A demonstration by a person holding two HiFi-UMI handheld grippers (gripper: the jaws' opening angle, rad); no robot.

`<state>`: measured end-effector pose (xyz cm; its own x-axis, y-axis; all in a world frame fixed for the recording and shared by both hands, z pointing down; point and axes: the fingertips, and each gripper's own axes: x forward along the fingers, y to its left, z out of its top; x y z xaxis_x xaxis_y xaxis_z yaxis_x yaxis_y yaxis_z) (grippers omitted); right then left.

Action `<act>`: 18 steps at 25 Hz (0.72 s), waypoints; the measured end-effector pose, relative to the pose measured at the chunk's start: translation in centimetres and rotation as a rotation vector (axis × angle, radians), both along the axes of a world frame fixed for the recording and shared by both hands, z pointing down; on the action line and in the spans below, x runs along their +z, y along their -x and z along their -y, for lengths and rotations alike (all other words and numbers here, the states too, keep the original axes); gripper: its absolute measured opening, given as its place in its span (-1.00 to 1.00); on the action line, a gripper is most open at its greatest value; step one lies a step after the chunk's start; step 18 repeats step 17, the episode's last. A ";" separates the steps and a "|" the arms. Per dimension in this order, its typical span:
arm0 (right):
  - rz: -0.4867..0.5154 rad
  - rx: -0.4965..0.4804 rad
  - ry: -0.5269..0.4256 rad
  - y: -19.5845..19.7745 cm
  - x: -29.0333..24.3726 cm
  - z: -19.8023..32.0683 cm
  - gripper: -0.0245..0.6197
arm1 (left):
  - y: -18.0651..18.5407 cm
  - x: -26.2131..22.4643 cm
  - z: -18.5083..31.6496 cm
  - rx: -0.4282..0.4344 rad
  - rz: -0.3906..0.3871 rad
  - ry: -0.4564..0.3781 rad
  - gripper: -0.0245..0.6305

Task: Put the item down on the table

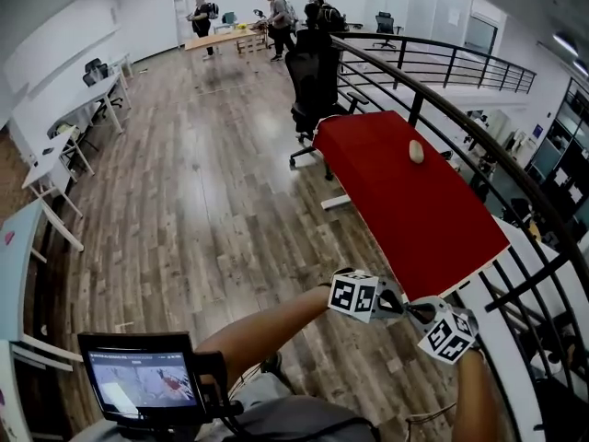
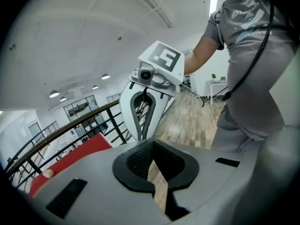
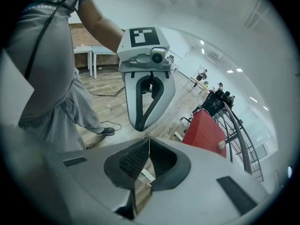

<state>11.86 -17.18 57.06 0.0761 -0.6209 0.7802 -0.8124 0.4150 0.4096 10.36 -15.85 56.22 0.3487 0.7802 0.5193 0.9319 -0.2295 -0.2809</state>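
Hard to read: item, far ppl, screen.
Item (image 1: 416, 151) on table (image 1: 405, 210) too small to ID, just a pale lump; no clearer in either gripper view. Ppl (image 1: 276, 17) at far end tiny, can't tell what they're doing. Screen (image 1: 140, 378) pic too small to make out. Wearer's torso (image 1: 294, 424) & right forearm (image 1: 474, 403) cut off by btm edge.

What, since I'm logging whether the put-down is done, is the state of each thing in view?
left gripper: shut, empty.
right gripper: shut, empty.
beige item: lying on the red table, untouched.
red table: bearing only the beige item.
screen: lit.
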 end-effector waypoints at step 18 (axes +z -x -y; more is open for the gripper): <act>-0.010 -0.040 -0.045 2.0 -1.0 -11.8 -0.90 | 2.1 -0.3 -11.3 -0.044 0.002 -0.059 -0.92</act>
